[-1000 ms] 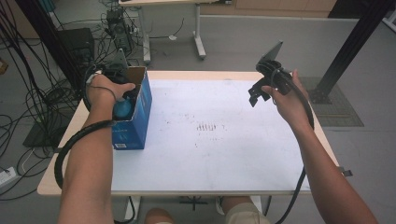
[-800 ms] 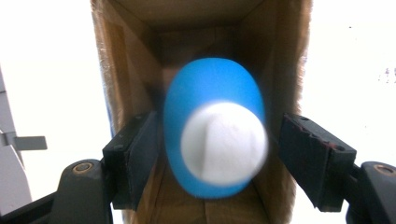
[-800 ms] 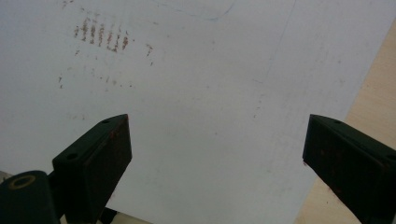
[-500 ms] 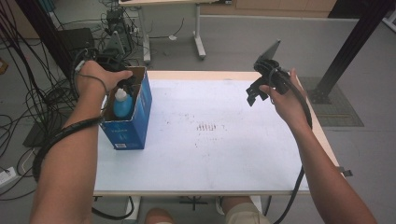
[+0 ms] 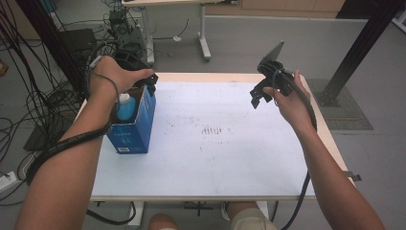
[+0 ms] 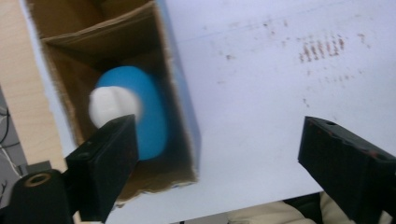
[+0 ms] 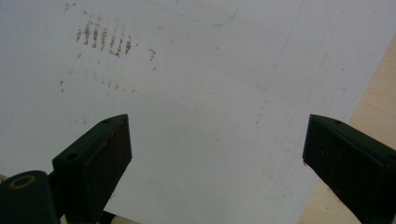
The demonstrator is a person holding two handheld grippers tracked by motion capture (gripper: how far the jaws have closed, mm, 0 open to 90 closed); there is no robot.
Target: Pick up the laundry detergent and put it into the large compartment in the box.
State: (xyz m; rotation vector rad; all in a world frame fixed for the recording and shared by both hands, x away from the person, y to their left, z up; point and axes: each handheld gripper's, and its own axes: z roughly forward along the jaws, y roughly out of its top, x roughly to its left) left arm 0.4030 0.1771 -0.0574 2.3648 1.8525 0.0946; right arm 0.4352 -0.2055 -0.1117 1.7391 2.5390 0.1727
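While the left gripper (image 5: 143,80) hangs over the open top of the blue box (image 5: 135,128) at the left of the high view, its fingers (image 6: 109,158) have just been opening and now stand wide apart with nothing between them. Inside the box stands a blue bottle (image 6: 142,112) with a white cap (image 6: 112,106), upright and free of the pads; in the left gripper view it lies in the left centre of the frame, just above the left finger. The box rests near the left edge of the white tabletop (image 5: 215,158). At the upper right of the high view, the right gripper (image 5: 258,96) is held above the tabletop, its fingers (image 7: 100,154) spread wide and empty. Brown marks (image 5: 213,130) show at the centre of the sheet.
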